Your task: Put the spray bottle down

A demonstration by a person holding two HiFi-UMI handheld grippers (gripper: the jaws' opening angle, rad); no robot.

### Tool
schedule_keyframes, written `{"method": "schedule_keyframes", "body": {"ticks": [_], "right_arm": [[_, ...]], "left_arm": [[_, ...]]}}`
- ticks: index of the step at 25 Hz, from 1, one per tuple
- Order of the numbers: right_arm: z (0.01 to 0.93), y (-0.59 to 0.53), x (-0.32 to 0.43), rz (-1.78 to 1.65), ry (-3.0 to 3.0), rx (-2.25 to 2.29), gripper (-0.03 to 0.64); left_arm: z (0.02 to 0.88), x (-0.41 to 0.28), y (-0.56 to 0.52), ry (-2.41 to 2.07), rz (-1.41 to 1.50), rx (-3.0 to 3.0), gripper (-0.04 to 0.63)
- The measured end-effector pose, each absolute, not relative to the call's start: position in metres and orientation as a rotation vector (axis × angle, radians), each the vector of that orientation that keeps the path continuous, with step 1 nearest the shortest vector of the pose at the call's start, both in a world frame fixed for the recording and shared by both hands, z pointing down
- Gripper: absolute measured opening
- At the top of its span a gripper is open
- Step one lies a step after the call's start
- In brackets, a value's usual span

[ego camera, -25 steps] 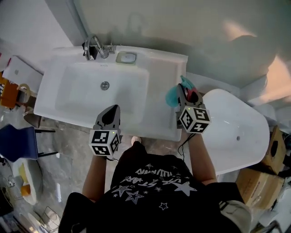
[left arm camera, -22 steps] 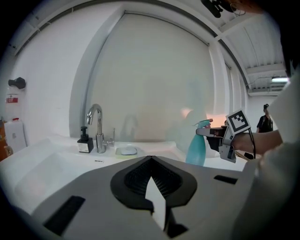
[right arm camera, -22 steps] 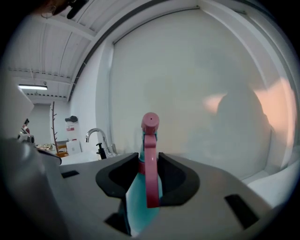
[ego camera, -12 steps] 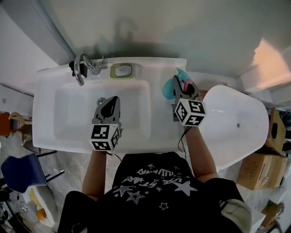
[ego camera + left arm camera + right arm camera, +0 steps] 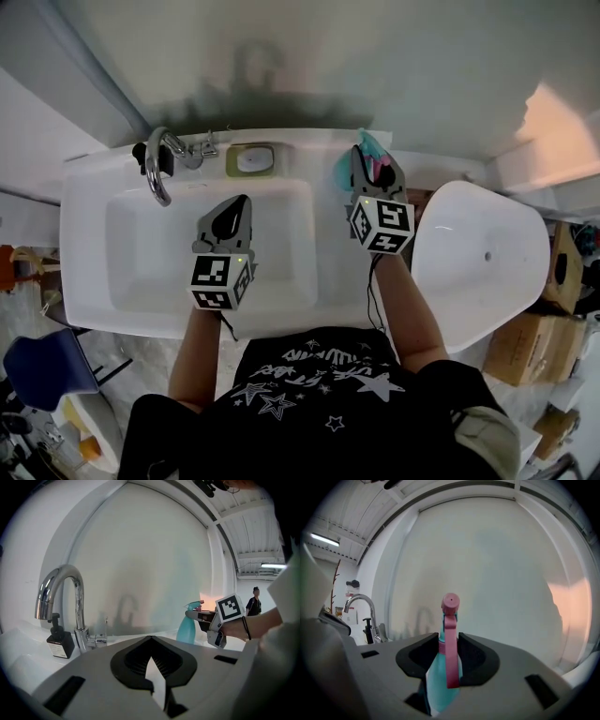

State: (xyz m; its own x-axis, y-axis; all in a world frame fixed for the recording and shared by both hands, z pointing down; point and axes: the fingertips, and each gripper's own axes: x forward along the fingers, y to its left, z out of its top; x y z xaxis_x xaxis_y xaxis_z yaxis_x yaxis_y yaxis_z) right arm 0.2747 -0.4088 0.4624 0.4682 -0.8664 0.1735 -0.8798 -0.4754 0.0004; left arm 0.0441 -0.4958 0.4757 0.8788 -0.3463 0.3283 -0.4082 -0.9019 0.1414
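Note:
The teal spray bottle (image 5: 357,178) with a pink trigger head is upright at the back right corner of the white sink (image 5: 84,281), near the wall. My right gripper (image 5: 367,165) is shut on its neck; in the right gripper view the bottle (image 5: 438,677) stands between the black pads, nozzle pointing away. Whether its base touches the ledge is hidden. My left gripper (image 5: 239,204) hovers over the basin with its jaws together and nothing in them. The left gripper view shows the bottle (image 5: 187,629) and the right gripper off to the right.
A chrome faucet (image 5: 155,167) and a dark soap dispenser (image 5: 141,155) stand at the sink's back left, a soap dish (image 5: 251,159) at the back middle. A white tub (image 5: 478,262) lies right of the sink, cardboard boxes (image 5: 525,349) beyond it, a blue chair (image 5: 42,370) at lower left.
Both grippers have moved away from the sink's front edge toward the wall. The bottle went with the right gripper to the back right corner. Neither grip changed.

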Motion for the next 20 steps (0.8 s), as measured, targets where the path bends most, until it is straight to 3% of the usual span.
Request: {"method": "schedule_keyframes", "body": {"ticks": [20], "right_arm": [[0.507,-0.456,0.294,0.189,-1.539,2.611,0.138]], "left_arm": [[0.508,0.060,-0.512,-0.535,0.493,2.786,0.015]]}}
